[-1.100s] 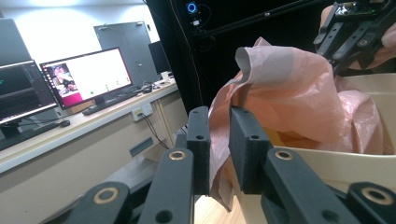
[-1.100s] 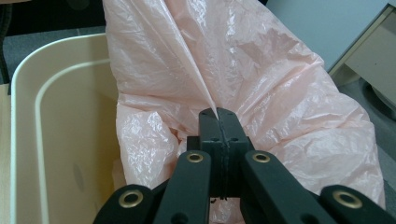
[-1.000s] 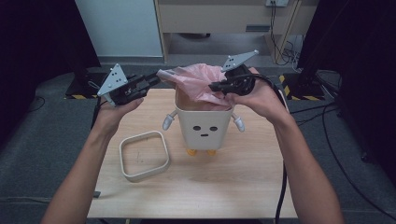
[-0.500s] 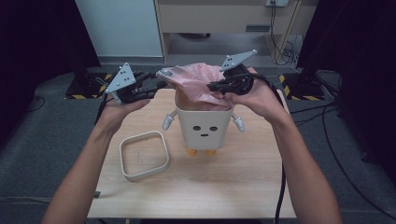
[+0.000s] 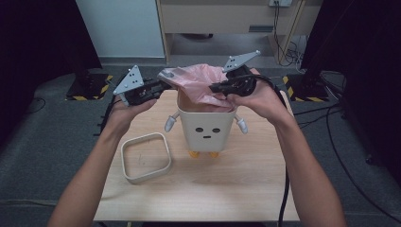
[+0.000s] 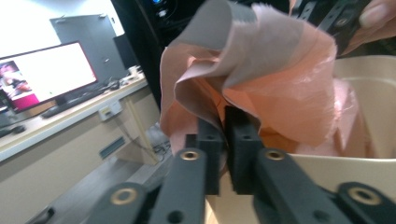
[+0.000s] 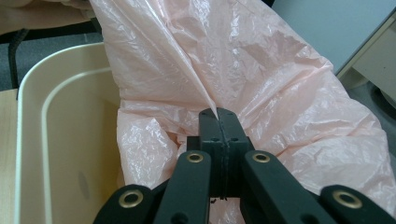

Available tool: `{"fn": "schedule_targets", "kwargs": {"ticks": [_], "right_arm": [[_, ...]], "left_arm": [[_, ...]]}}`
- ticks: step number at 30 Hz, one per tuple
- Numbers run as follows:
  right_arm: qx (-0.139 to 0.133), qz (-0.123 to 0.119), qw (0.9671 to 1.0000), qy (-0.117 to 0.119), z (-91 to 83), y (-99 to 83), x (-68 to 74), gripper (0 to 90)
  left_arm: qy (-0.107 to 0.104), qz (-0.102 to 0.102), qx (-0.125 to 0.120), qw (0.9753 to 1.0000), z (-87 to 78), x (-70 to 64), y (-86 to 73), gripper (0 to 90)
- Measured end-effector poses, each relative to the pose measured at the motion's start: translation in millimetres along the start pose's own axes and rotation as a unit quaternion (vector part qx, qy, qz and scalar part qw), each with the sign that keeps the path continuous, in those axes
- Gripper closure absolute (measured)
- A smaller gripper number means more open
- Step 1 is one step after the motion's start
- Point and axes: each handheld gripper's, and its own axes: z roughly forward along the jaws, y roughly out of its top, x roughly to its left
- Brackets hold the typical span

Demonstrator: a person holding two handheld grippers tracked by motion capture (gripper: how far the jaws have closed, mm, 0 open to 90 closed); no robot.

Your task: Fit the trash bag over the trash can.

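Pink plastic bag [image 5: 198, 82] sits in the mouth of the cream face-printed bin [image 5: 207, 130], bunched above the rim; its lower part is hidden inside. Right tongs [image 7: 218, 122] pressed together, pinching a fold of bag. Left tongs [image 6: 223, 126] nearly closed on the bag's left edge, a thin gap between the jaws, film probably caught there, but folds cover the tips. Bin stands mid-counter [image 5: 236, 189]. Loose cream square ring [image 5: 145, 157] lies on the counter left of the bin, apart.
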Motion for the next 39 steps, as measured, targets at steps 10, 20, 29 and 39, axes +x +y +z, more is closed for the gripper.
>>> {"fn": "schedule_targets", "kwargs": {"ticks": [10, 20, 29, 39], "right_arm": [[-0.001, 0.001, 1.0, -0.002, -3.1, -2.0, -0.7, 90.0], [-0.01, 0.006, 0.9999, -0.003, -9.4, -6.8, -1.0, 90.0], [-0.024, 0.011, 0.9996, -0.007, -19.4, -12.4, -3.0, 90.0], [-0.046, 0.018, 0.9985, -0.023, -36.4, -17.2, -8.7, 90.0]], "left_arm": [[0.022, -0.017, 0.015, 0.9995, -4.1, -1.8, -2.5, 89.9], [0.055, -0.048, 0.034, 0.9968, -8.7, 5.4, -5.1, 90.0], [0.069, -0.051, 0.047, 0.9952, -7.6, 8.6, -9.0, 90.0], [0.083, -0.061, 0.049, 0.9935, -11.9, 14.0, -18.2, 90.0]]}}
